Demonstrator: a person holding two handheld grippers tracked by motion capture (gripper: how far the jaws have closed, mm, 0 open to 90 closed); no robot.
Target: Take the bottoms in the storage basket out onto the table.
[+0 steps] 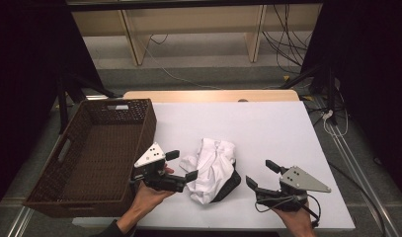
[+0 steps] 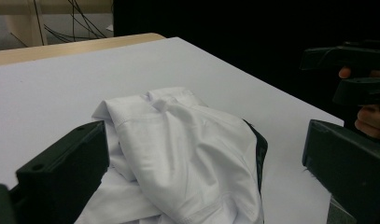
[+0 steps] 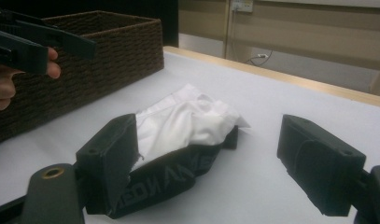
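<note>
Crumpled white garment (image 1: 212,167) mid-table, both grippers open on either side of it, basket (image 1: 92,153) empty at the left.

Left gripper (image 1: 181,164): jaws apart, close against the garment's left edge, not clamped on anything. Right gripper (image 1: 261,175): jaws apart too, just right of the heap, holding nothing. The garment lies on the white table (image 1: 267,128), bunched and folded over itself; a black band with lettering (image 3: 178,175) runs along its near side, possibly a waistband, though the print is too blurred to read. Judged light, soft and limp: it will sag and trail when lifted, no risk of breakage. Best hold looks like a thick fold or the band edge, where the layers stack and a jaw can bite without slipping off thin cloth.
</note>
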